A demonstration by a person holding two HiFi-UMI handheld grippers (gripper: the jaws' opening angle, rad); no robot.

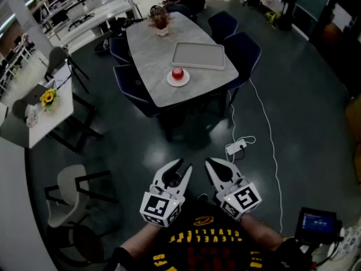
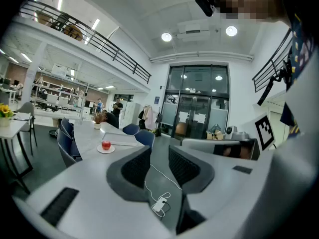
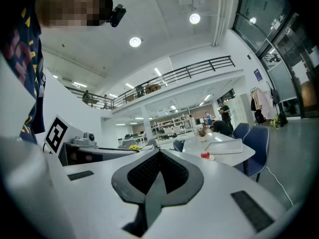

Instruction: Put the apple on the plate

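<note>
A red apple rests on a small white plate near the front edge of a grey table, far ahead of me. Both grippers hang close to my body above the dark floor, well away from the table. My left gripper is open with nothing between its jaws; in the left gripper view the left gripper frames the floor, with the apple far off to its left. My right gripper is shut, its pads meeting at the tip and empty. The right gripper view shows the right gripper and the distant apple.
A grey tray and a potted plant share the table, ringed by blue chairs. A white power strip with a long cable lies on the floor ahead. A side table with sunflowers and a white chair stand left.
</note>
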